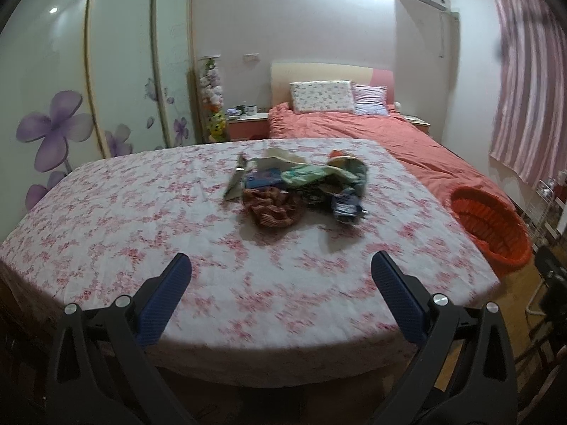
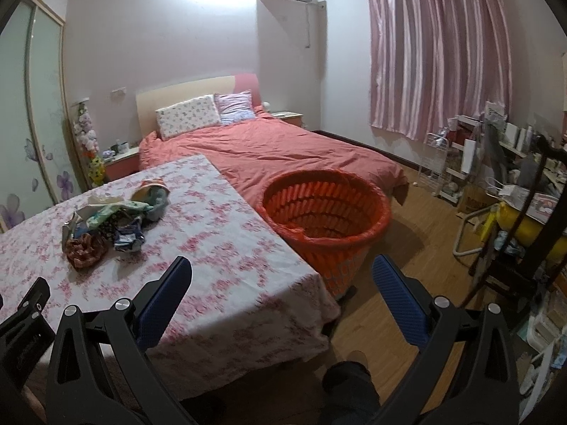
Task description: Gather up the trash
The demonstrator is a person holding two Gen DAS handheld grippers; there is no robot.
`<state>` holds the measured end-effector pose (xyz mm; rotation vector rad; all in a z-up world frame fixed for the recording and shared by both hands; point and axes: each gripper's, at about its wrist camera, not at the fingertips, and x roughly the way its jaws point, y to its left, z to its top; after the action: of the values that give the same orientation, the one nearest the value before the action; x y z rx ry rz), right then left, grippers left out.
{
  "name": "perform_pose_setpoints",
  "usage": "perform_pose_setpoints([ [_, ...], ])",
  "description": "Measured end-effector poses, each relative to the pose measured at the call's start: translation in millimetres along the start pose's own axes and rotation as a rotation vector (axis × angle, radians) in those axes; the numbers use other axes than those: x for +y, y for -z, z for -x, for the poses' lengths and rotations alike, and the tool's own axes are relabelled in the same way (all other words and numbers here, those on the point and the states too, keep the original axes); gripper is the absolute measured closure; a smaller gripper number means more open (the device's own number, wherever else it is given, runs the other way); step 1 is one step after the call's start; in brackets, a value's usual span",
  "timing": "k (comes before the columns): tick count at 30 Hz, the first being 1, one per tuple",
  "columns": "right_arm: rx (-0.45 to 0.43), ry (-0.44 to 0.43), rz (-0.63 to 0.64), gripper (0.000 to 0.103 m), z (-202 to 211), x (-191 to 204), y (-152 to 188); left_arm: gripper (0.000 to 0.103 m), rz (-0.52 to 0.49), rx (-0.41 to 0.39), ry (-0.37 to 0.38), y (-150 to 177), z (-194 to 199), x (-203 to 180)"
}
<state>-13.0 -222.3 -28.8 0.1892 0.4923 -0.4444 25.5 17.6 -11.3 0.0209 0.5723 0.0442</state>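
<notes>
Orange basket (image 2: 324, 212) off the tabletop's (image 1: 141, 219) right edge looks empty, wrapper pile (image 1: 297, 187) untouched mid-tabletop, left gripper (image 1: 281, 276) and right gripper (image 2: 281, 276) fingers wide open, holding nothing.

Both wrist views face the bed (image 1: 372, 131) across the table (image 1: 141, 212), sharing trash pile (image 1: 294, 187) and basket (image 2: 324, 212).

In front of me I see a table (image 1: 141, 219) covered with a white cloth with pink flowers, a heap of crumpled wrappers (image 1: 301, 187) lies near its middle, and an orange basket (image 2: 326, 219) stands on the wooden floor (image 2: 407, 283) just beside its right edge.
</notes>
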Motion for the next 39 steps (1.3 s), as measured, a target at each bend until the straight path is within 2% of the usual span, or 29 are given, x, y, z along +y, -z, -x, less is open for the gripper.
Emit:
perform_pose_setpoints([
  [8, 0.046, -0.097, 0.023, 0.003, -26, 22, -5, 0.004, 0.07, 0.067, -0.054, -16, -49, 44],
  [15, 0.136, -0.226, 0.041, 0.013, -67, 58, -28, 0.007, 0.047, 0.105, -0.058, -34, -99, 59],
  [22, 0.242, -0.358, 0.103, 0.027, -113, 115, -37, 0.014, 0.058, 0.154, 0.008, -48, -154, 61],
  [29, 0.312, -0.444, 0.17, 0.028, -151, 164, -31, 0.023, 0.057, 0.204, 0.062, -51, -189, 55],
  [35, 0.364, -0.473, 0.192, 0.03, -175, 178, -25, 0.026, 0.067, 0.234, 0.072, -53, -204, 55],
  [38, 0.394, -0.482, 0.203, 0.042, -184, 183, -22, 0.027, 0.074, 0.248, 0.079, -54, -209, 55],
  [39, 0.403, -0.486, 0.207, 0.049, -187, 184, -20, 0.027, 0.073, 0.252, 0.081, -54, -210, 54],
])
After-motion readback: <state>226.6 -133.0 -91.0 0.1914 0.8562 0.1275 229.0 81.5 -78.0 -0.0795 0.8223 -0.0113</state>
